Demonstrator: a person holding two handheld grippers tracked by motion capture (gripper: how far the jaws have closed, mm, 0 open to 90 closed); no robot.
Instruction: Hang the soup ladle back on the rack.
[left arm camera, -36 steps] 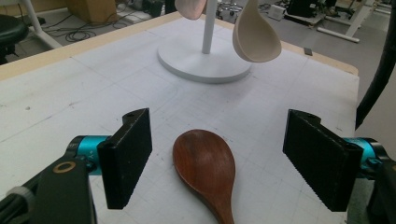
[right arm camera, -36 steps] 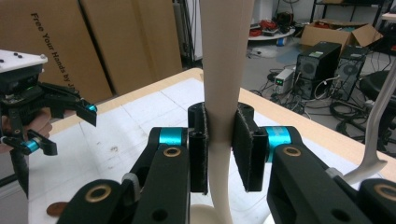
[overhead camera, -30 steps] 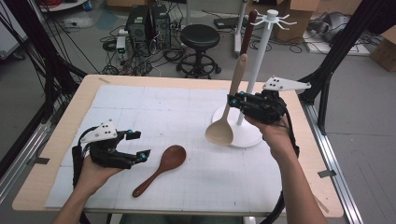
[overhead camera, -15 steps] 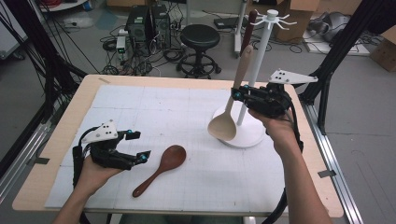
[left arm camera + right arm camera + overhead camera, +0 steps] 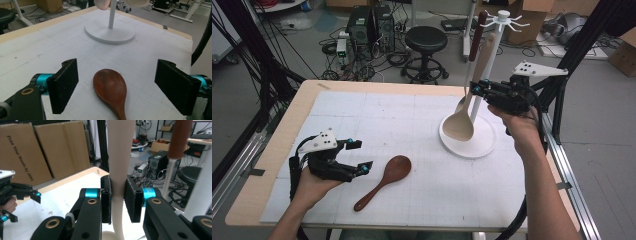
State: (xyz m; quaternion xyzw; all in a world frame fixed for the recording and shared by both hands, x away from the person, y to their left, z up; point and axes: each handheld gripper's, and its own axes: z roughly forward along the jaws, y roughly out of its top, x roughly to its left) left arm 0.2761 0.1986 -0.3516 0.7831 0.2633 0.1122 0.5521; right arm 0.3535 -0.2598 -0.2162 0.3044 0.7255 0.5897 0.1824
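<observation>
Table (image 5: 272,200): white mat (image 5: 422,150), brown spoon (image 5: 384,181), rack base (image 5: 482,145).

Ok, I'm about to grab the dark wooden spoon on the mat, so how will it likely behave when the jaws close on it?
The dark wooden spoon looks like rigid solid wood, so it probably won't flex. Its glossy finish may slip a little between the left gripper jaws. The rounded bowl lies flat on the white mat, so it may rock or pivot if pinched off-centre.

pale spoon (image 5: 460,123) held upright by right gripper (image 5: 477,90) beside white rack (image 5: 484,142) | dark spoon (image 5: 384,180) laid flat near left gripper (image 5: 358,156), jaws spread
</observation>
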